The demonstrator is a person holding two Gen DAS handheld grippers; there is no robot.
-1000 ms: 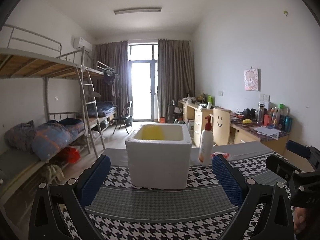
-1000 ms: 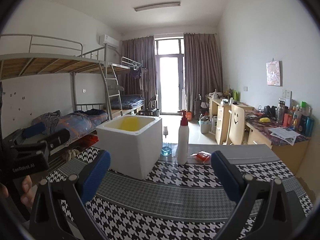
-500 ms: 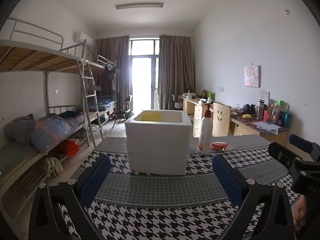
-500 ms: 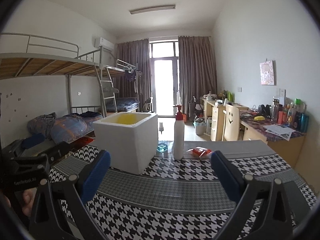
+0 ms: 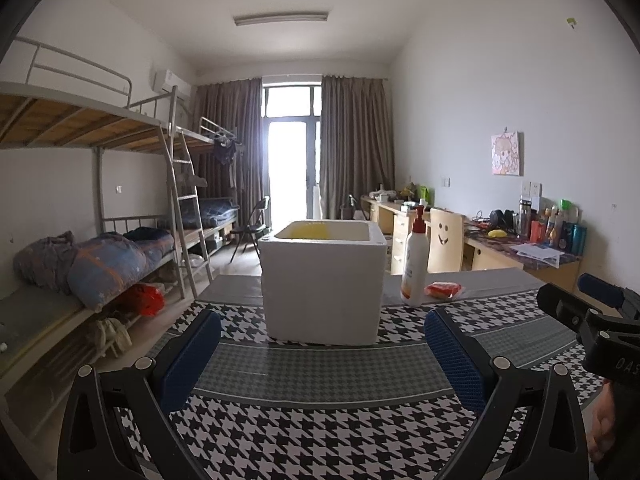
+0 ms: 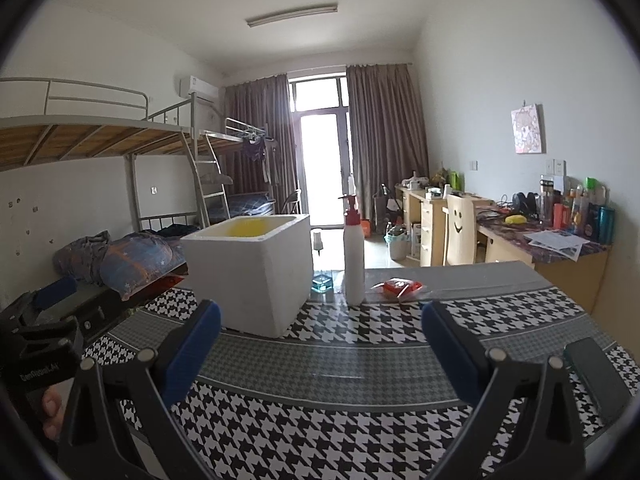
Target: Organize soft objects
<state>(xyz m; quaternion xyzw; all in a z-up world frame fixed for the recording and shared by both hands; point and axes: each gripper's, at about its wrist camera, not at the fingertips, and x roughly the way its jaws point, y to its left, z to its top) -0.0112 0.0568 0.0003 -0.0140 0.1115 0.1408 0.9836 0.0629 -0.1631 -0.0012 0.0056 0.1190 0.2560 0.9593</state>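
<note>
We find both the left gripper [image 5: 322, 354] and right gripper [image 6: 320, 344] spread wide, holding nothing. The red soft packet [image 6: 398, 286] lies ahead on the table, beside the white foam box [image 6: 256, 272]. We judge the right gripper nearer it.

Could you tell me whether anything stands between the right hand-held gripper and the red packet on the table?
Nothing visible does. The right hand-held gripper is open, with only bare houndstooth cloth before the red packet. The pump bottle stands left of that path.
</note>
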